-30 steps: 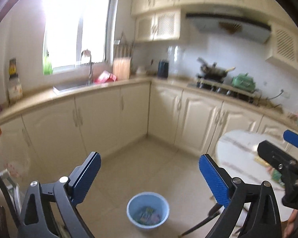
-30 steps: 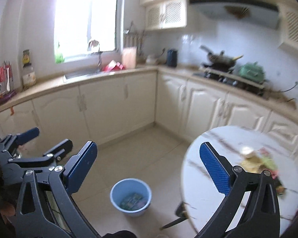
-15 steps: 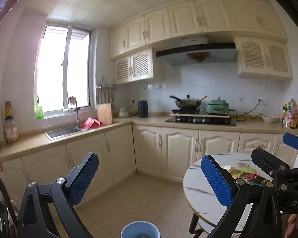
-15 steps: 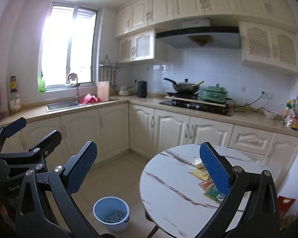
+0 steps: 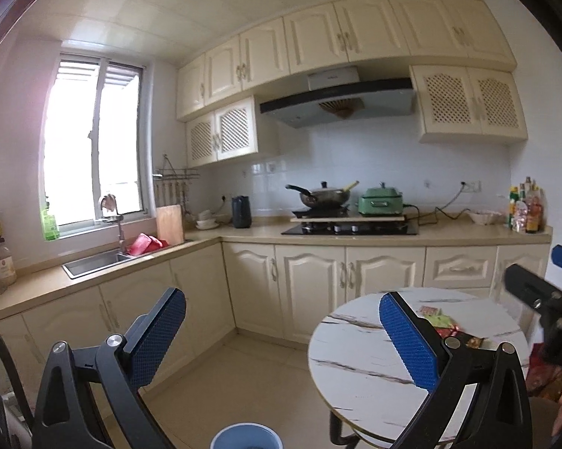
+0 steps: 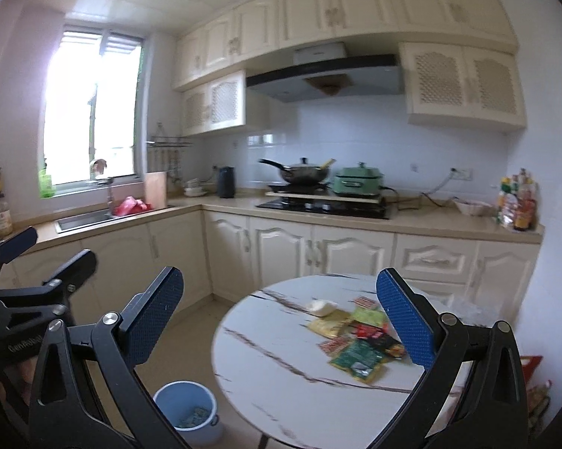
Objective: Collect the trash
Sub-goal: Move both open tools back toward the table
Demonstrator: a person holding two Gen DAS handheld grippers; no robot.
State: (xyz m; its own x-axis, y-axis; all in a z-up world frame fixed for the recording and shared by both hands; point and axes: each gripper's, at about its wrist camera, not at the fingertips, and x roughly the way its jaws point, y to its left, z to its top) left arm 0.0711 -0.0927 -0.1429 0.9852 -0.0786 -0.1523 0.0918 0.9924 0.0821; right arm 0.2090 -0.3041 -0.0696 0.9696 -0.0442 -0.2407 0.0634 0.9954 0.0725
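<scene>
A: Trash?
B: Pile of wrappers [image 6: 357,340] on the round marble table [image 6: 281,355], toward its right edge. Green packet [image 6: 357,360] nearest, yellow one [image 6: 329,325] behind it, red ones mixed in, white crumpled bit [image 6: 322,307] at the far side. Prints too blurry to read. In the left wrist view only a few wrappers [image 5: 443,323] show; rest sits behind the blue finger pad.

A: Grippers vs. the pile?
B: Right gripper [image 6: 281,321] is above the table, fingers wide apart, nothing betw. them; the pile lies just inside its right finger [image 6: 406,325], which covers the pile's right end. Not touching. Left gripper [image 5: 282,336] also spread wide, empty, off the table's left edge, over the floor. Wrappers well to its right.

A: Containers?
B: Blue bucket [image 6: 187,408] on the floor by the table's left edge, some colourful scraps [image 6: 194,415] at the bottom, can't tell what. Left wrist view cuts it off at the frame bottom, only the rim [image 5: 245,436] shows.

A: Other stuff?
B: Counter [image 6: 430,220] behind w/ wok [image 6: 303,174] on the hob, green cooker [image 6: 357,181], kettle [image 6: 226,187], bottles [image 6: 516,205] at its right end. Sink [image 6: 82,219] under the window. Red thing [image 6: 531,374] past the table's right edge, mostly hidden.
</scene>
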